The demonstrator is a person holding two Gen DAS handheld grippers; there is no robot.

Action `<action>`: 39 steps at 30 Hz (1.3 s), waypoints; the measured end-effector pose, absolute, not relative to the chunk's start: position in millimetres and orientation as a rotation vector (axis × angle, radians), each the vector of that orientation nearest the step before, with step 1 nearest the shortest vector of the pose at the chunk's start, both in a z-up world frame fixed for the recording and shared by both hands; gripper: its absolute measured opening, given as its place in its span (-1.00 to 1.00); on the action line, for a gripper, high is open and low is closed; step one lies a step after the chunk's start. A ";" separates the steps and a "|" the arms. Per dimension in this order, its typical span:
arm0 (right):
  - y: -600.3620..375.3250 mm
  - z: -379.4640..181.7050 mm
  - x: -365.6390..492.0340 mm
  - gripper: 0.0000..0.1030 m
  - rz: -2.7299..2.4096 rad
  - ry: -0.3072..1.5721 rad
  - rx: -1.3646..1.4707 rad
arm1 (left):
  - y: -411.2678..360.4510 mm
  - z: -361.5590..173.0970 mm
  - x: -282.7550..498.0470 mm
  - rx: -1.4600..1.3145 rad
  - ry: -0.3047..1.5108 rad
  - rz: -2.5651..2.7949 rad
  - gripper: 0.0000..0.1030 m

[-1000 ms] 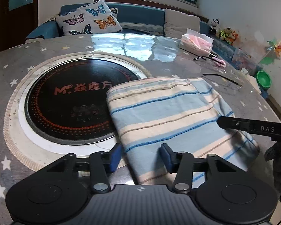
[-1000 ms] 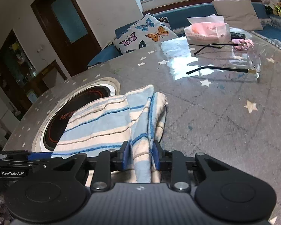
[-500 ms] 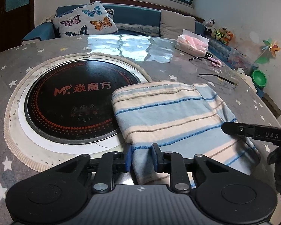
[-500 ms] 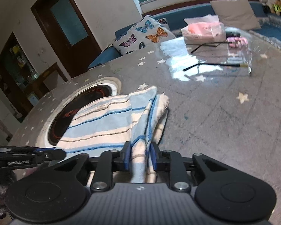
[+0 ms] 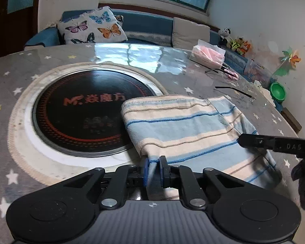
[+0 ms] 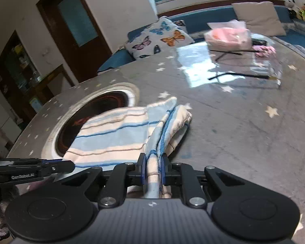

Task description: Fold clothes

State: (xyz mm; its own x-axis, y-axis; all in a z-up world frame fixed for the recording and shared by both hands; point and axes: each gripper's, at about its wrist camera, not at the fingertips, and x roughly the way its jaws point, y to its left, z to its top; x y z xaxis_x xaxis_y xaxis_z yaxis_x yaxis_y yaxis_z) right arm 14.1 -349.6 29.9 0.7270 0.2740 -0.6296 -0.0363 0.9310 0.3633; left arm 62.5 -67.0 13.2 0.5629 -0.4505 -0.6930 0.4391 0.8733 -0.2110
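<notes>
A folded cloth with blue, cream and tan stripes (image 5: 185, 126) lies on the grey star-print table (image 5: 172, 67), its left part over the round black cooktop (image 5: 81, 113). My left gripper (image 5: 153, 162) pinches the cloth's near left corner; its jaws are closing with fabric between the blue pads. In the right wrist view the cloth (image 6: 116, 134) bunches at its near right corner, where my right gripper (image 6: 153, 160) grips the layered edge, jaws also closing on fabric. Each gripper shows in the other's view: the right gripper (image 5: 241, 140) at the cloth's right edge, the left gripper (image 6: 71, 165) at its left.
A pink tissue pack (image 5: 208, 53), thin black sticks (image 5: 233, 89) and a clear sheet lie at the table's far right. A green bowl (image 5: 277, 91) sits beyond the table's edge. A butterfly cushion (image 5: 91, 27) rests on the blue sofa behind.
The left jaws went from wide open astride the cloth's corner to pinched on it. The right jaws squeezed tighter on the bunched edge. The right side of the cloth has lifted a little.
</notes>
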 end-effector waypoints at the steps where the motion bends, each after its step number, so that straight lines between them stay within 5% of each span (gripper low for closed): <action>1: -344.1 33.0 14.6 -0.75 0.183 0.741 0.333 | -60.2 13.8 60.8 -0.025 0.817 -0.518 -0.78; 32: -28.2 45.0 216.9 -0.74 0.729 0.813 0.199 | 223.2 53.8 107.2 -0.105 0.720 0.078 -0.81; 39: -31.6 38.6 225.5 -0.69 0.640 0.820 0.133 | 234.3 53.8 109.7 -0.086 0.715 0.123 -0.54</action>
